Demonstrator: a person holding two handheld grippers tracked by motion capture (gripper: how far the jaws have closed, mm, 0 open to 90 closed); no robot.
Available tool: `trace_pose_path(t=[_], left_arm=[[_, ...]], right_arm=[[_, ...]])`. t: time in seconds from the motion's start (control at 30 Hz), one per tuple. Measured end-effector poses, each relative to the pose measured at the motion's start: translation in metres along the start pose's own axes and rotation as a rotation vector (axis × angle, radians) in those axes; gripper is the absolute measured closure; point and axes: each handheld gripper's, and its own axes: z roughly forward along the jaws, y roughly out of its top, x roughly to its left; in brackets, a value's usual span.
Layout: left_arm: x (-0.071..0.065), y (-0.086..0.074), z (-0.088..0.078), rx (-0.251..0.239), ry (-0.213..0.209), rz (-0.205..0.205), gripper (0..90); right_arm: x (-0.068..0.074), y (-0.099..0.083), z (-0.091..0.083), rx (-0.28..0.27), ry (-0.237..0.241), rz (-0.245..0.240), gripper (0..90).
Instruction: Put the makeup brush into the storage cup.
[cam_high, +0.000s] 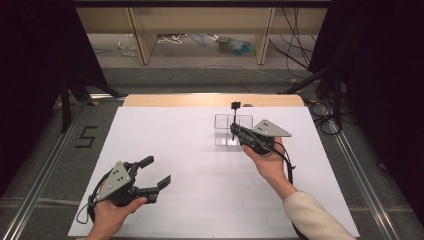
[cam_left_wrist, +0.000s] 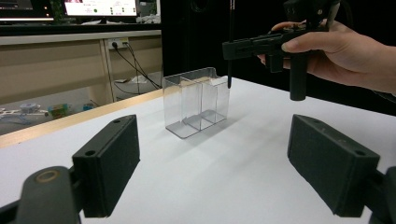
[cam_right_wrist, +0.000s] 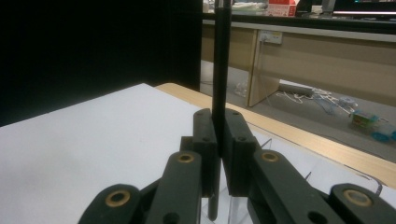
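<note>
A clear plastic box (cam_high: 223, 123) (cam_left_wrist: 196, 102) with inner dividers stands on the white table toward the back right. My right gripper (cam_high: 234, 130) (cam_left_wrist: 232, 48) (cam_right_wrist: 219, 140) hovers over it, shut on a thin black stick (cam_high: 233, 117) (cam_left_wrist: 230, 70) (cam_right_wrist: 221, 60) that it holds upright. The stick's lower tip hangs at about rim height by one end of the box; I cannot tell whether it is inside. My left gripper (cam_high: 159, 170) (cam_left_wrist: 222, 165) rests open near the front left of the table, empty, its jaws pointed toward the box.
The white sheet (cam_high: 175, 150) covers the table, with a wooden edge (cam_high: 210, 100) at the back. Black curtains flank both sides. Cables and shelving legs (cam_high: 142, 40) lie on the floor beyond the table.
</note>
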Motion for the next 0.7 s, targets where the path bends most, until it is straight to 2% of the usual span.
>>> trace_pose_path(t=[0.2,0.23,0.27,0.3,0.4,0.43,0.53,0.6,0.7], left_arm=[[-0.0001,-0.0002,0.0001,0.001,0.0,0.0,16.7],[-0.0001,-0.0002,0.0001,0.001,-0.001,0.0,16.8],[-0.0001,-0.0003,0.0001,0.002,-0.001,-0.001,16.7],[-0.0001,-0.0003,0.0001,0.002,-0.001,-0.001,16.8],[-0.0001,-0.0003,0.0001,0.002,0.0,-0.003,16.7],[-0.0002,-0.0004,0.0002,0.002,0.0,-0.004,16.7],[-0.0003,-0.0004,0.0002,0.004,0.0,-0.004,16.8],[-0.0003,-0.0005,0.0004,0.004,-0.001,-0.005,16.7],[-0.0003,-0.0007,0.0006,0.002,-0.002,-0.011,16.7]], right_arm=[[-0.0015,0.0014,0.0013,0.0,-0.004,0.003,85.5],[-0.0016,0.0021,0.0008,0.013,-0.005,0.003,85.5],[-0.0007,0.0019,0.0015,0.011,0.001,0.018,85.5],[-0.0021,0.0019,0.0026,-0.005,-0.006,-0.004,85.5],[-0.0008,0.0023,0.0033,0.013,-0.001,0.011,85.5],[-0.0017,0.0023,0.0044,-0.001,-0.004,-0.005,85.5],[-0.0018,0.0025,0.0064,-0.009,-0.001,-0.006,85.5],[-0.0016,0.0032,0.0063,0.007,-0.004,0.004,85.5],[-0.0028,0.0034,0.0079,0.003,-0.006,-0.005,85.5]])
